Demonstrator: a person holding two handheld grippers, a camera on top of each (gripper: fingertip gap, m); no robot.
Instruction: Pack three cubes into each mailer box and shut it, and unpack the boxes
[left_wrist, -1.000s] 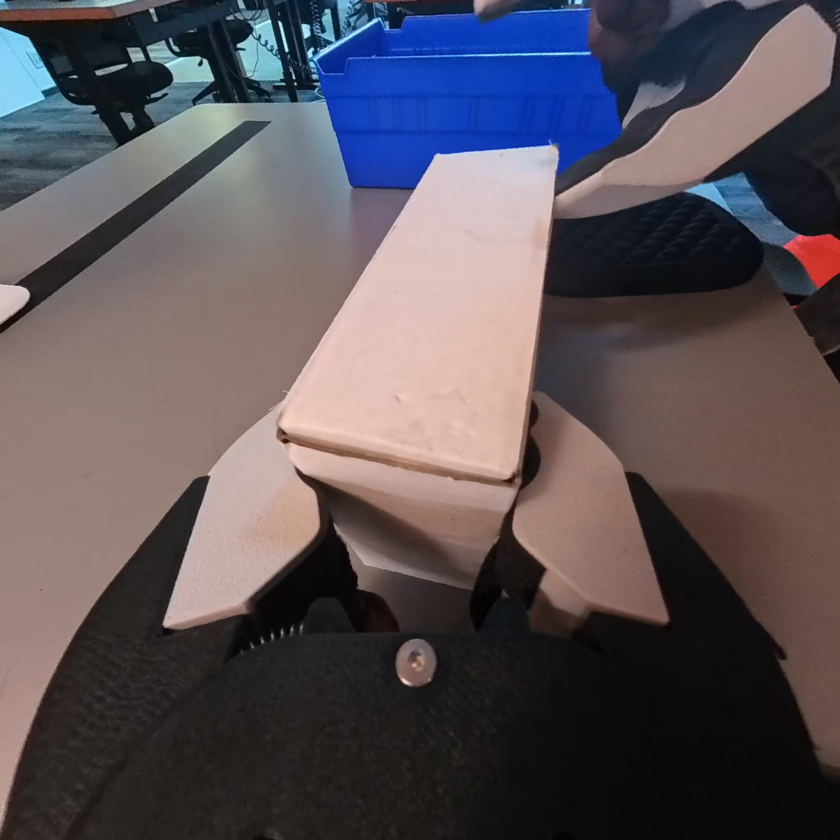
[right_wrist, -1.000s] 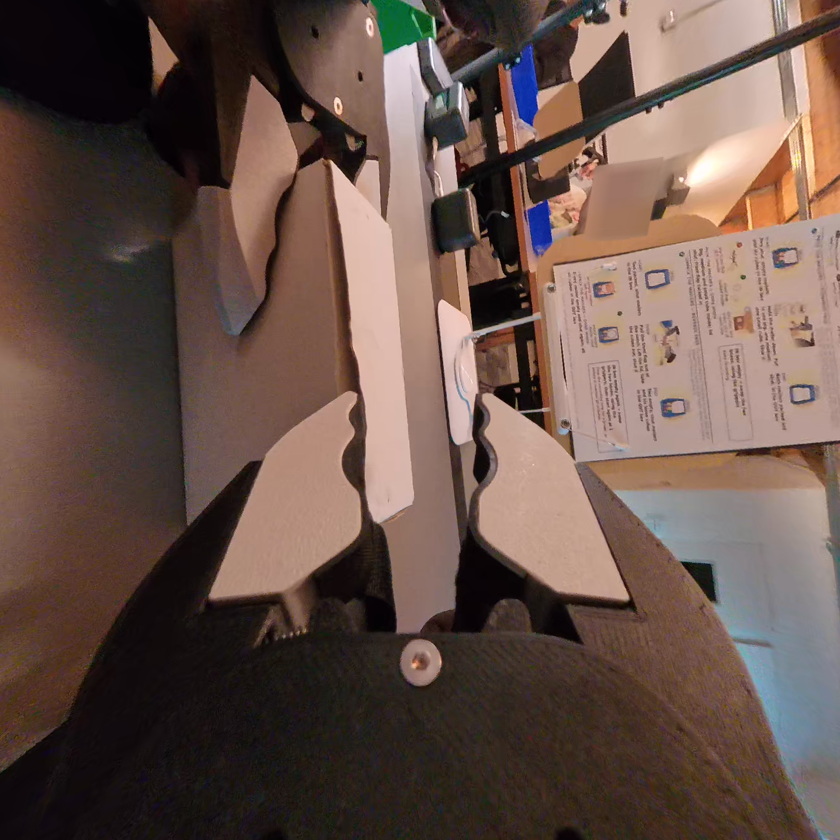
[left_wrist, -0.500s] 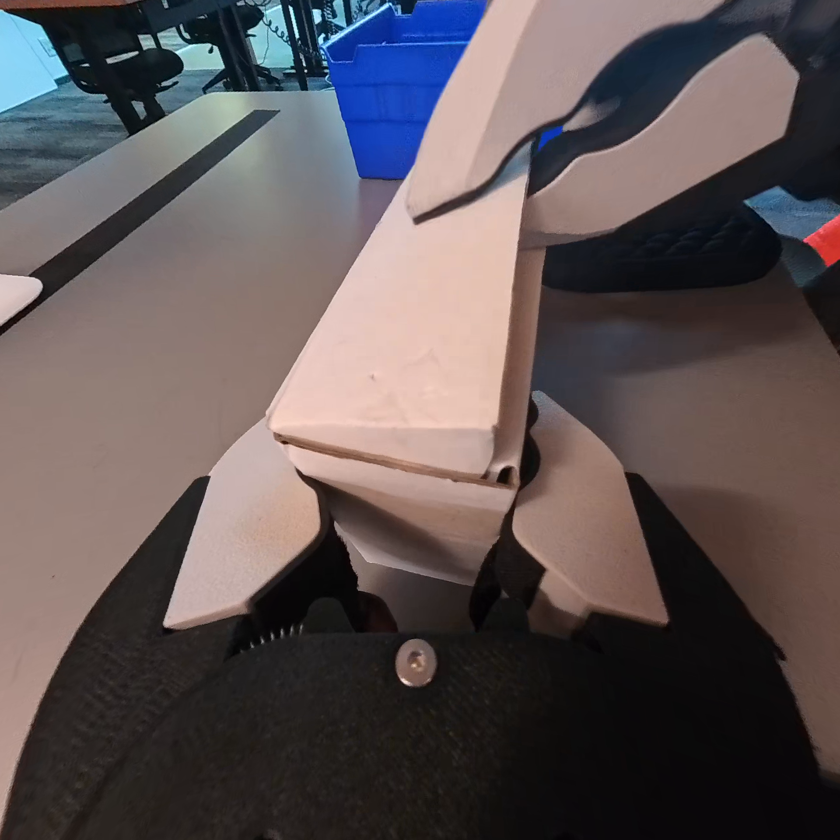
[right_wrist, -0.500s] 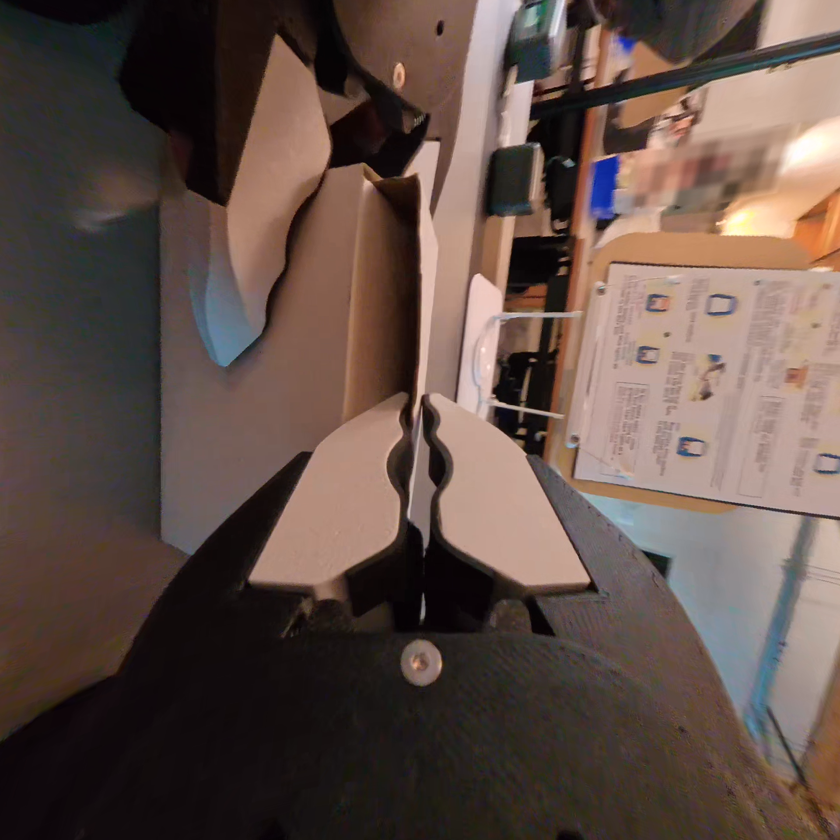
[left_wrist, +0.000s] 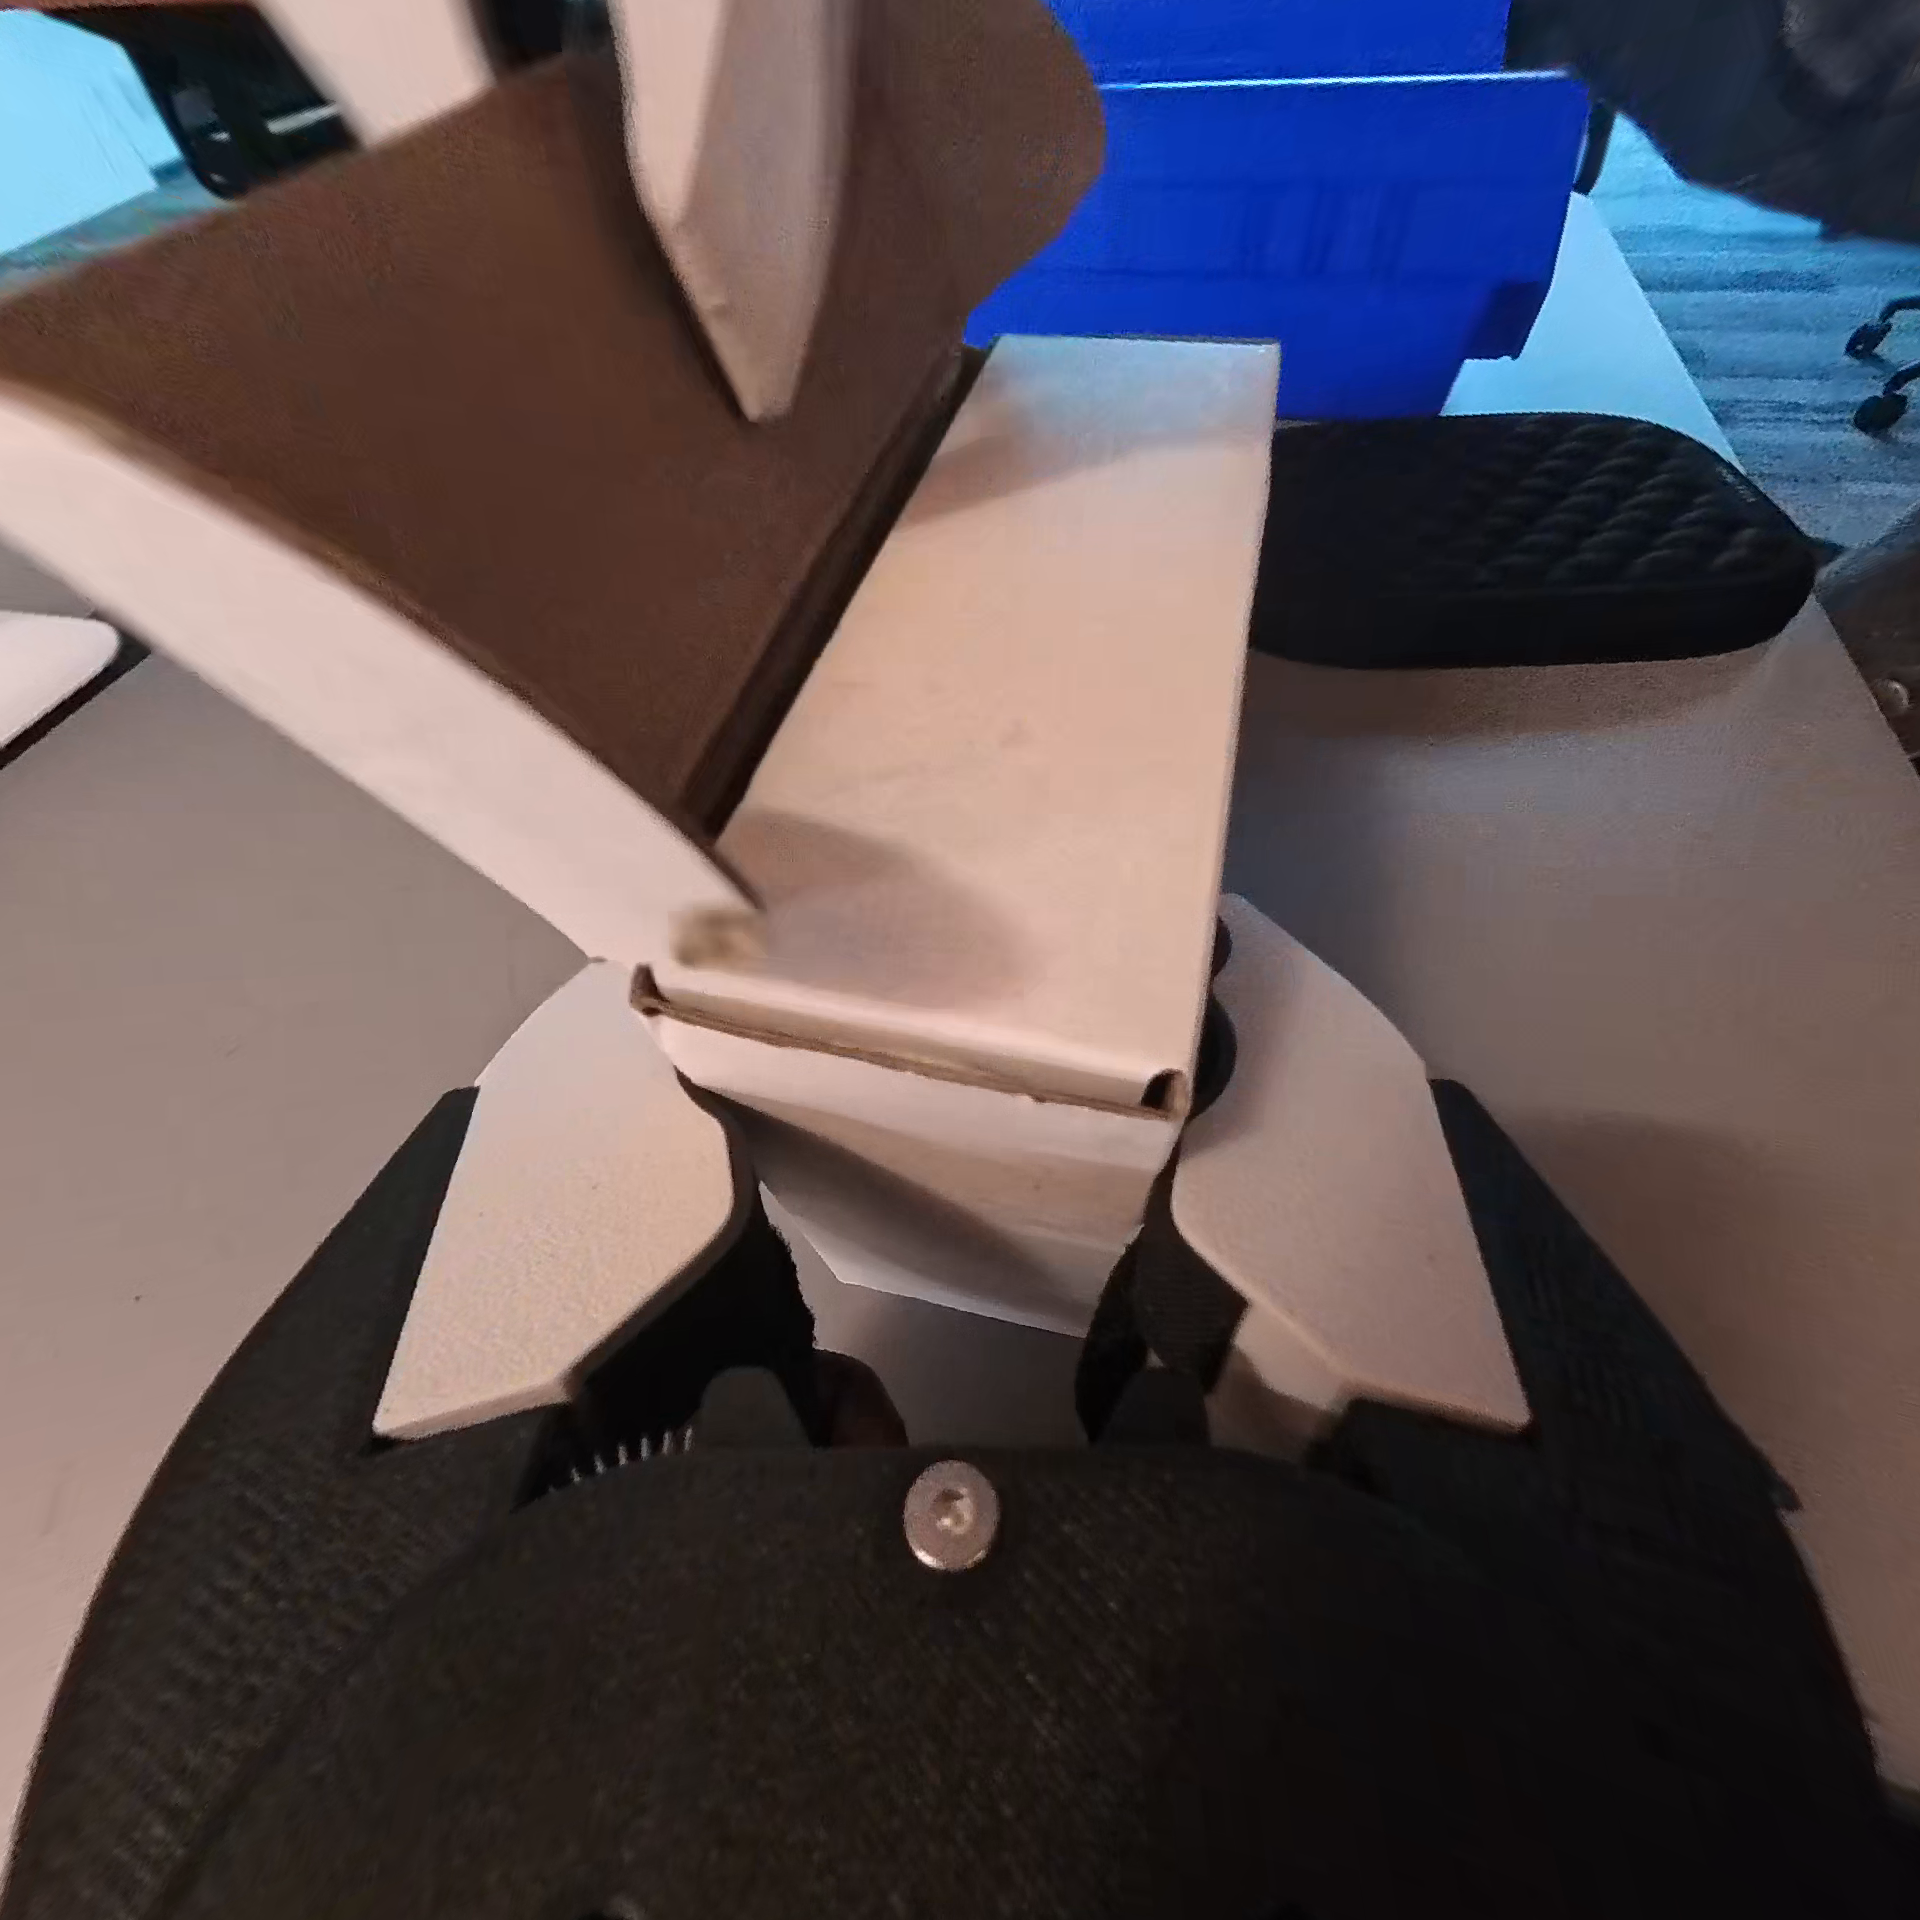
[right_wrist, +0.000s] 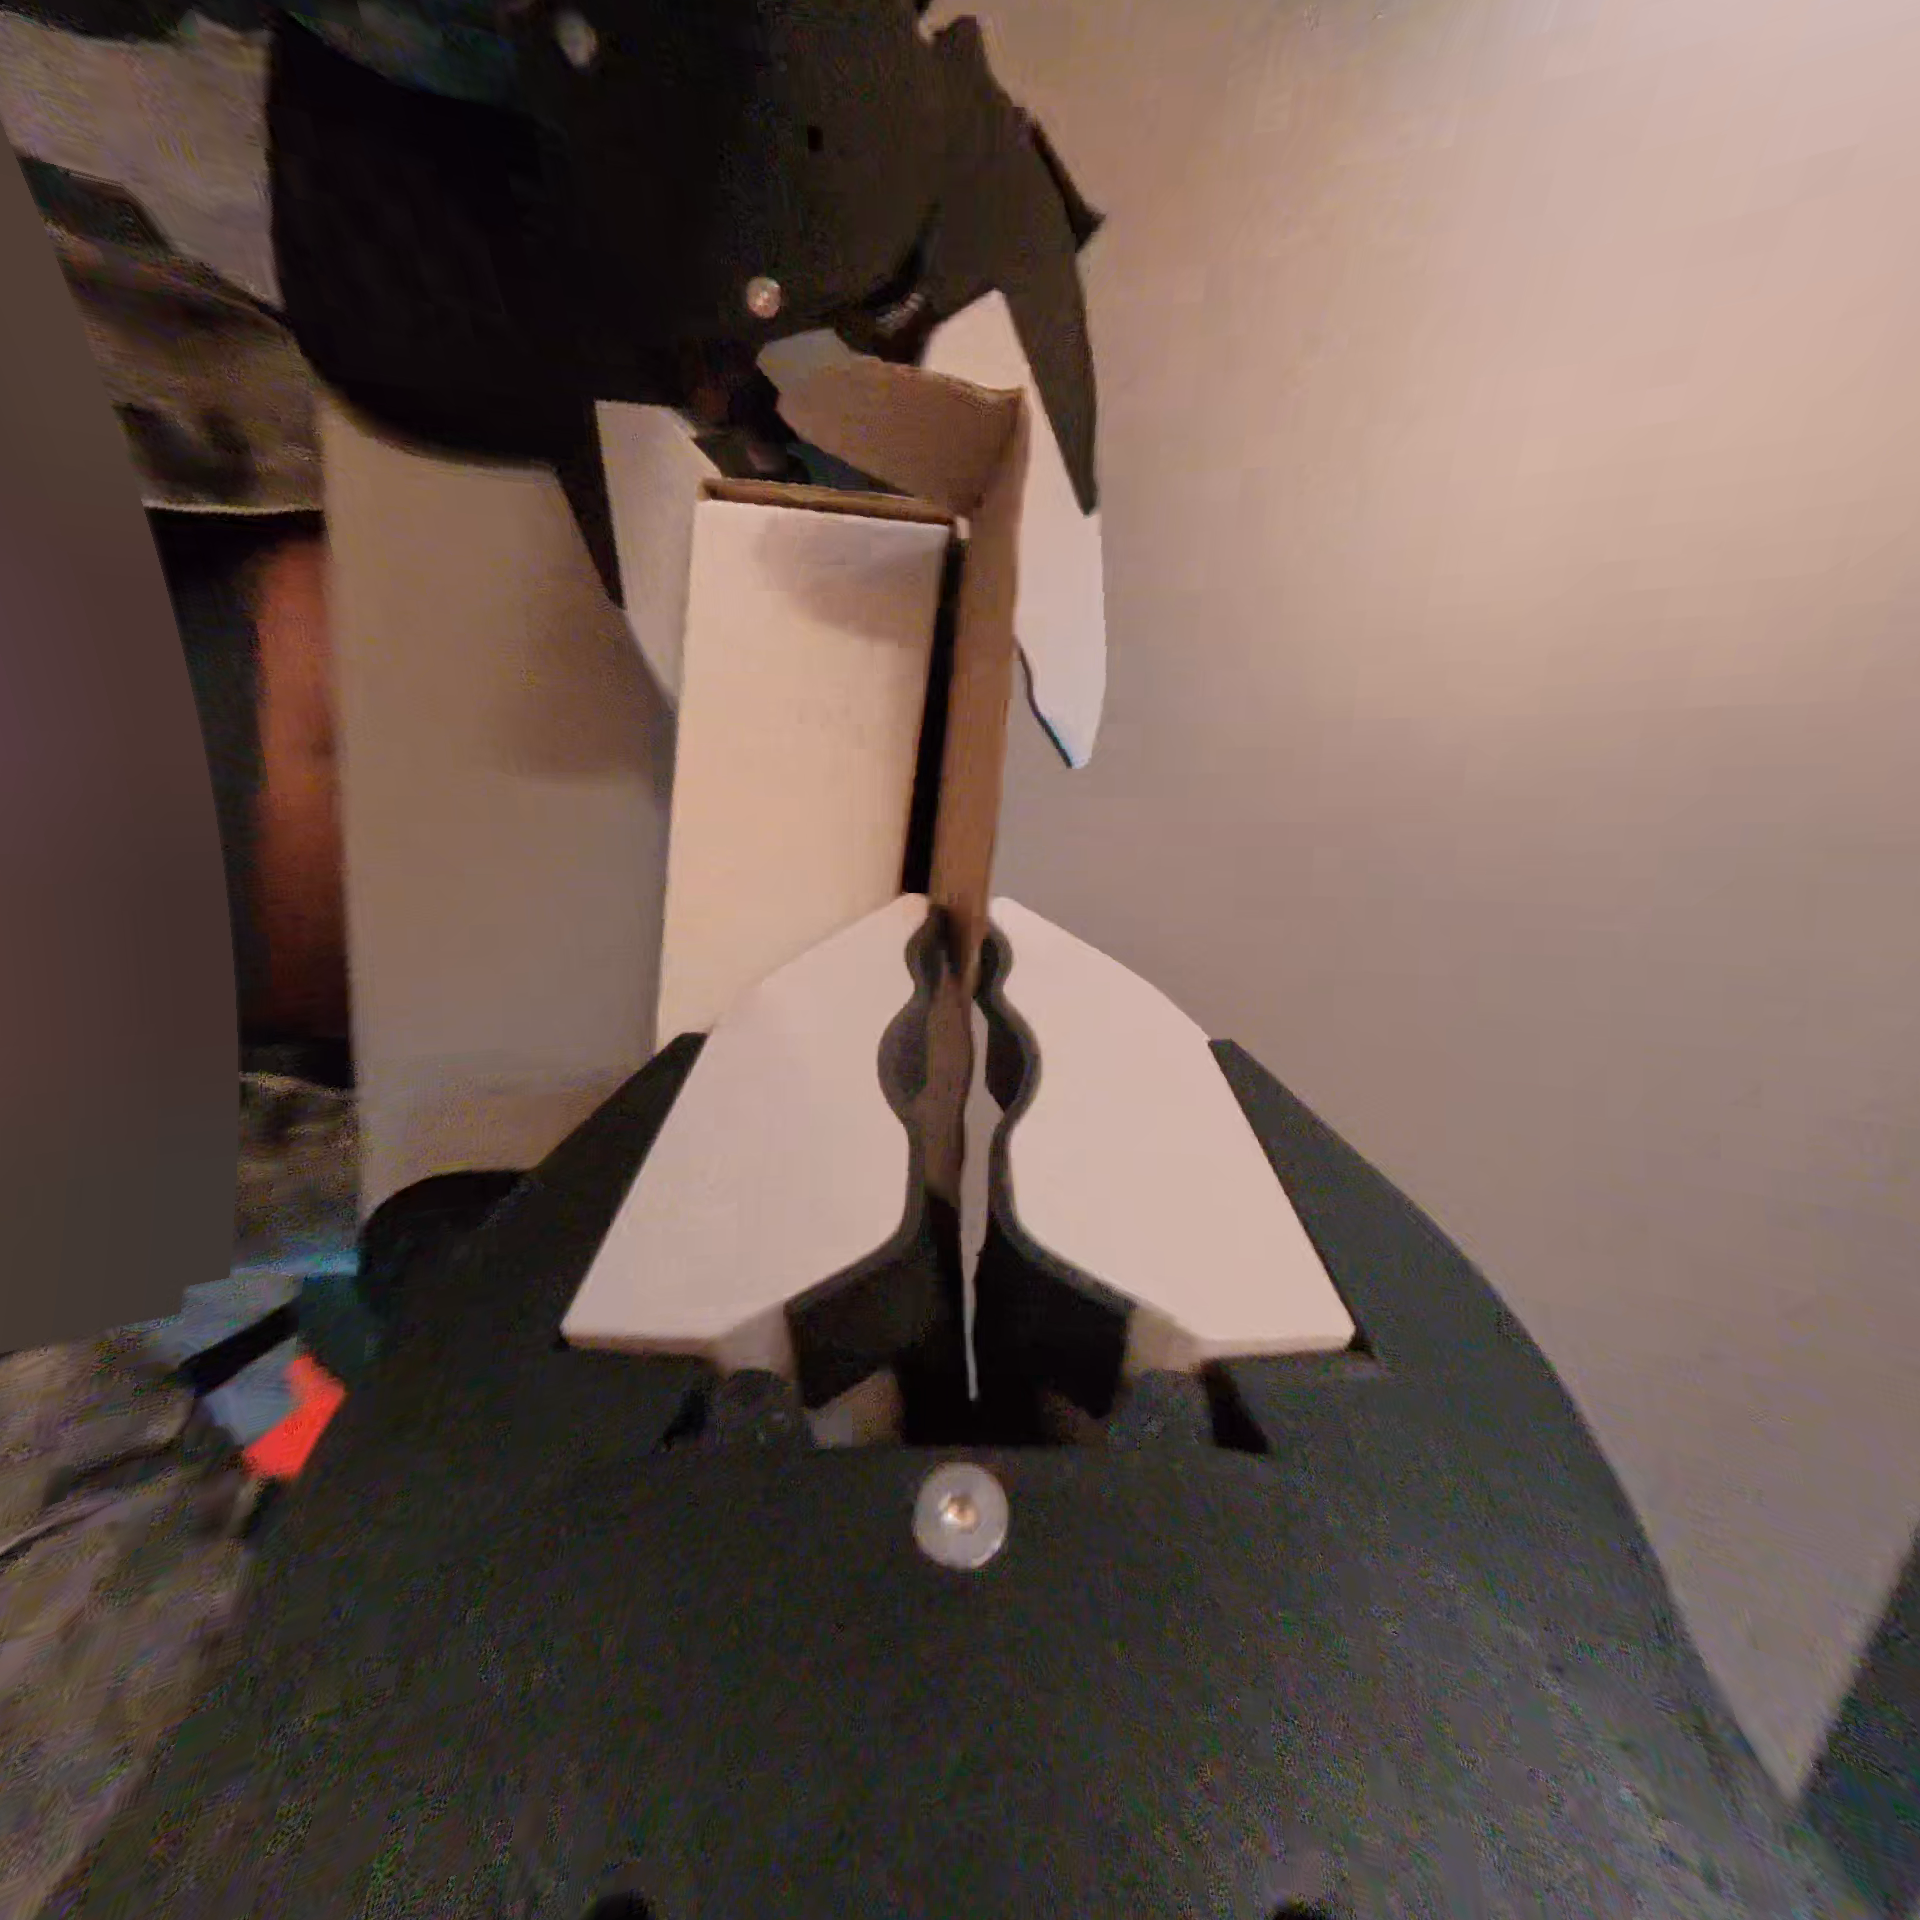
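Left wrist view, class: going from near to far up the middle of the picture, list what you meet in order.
Left gripper, shut on the near end of the white mailer box → the box's raised brown-lined lid, pinched by the right gripper → blue bin behind the box.
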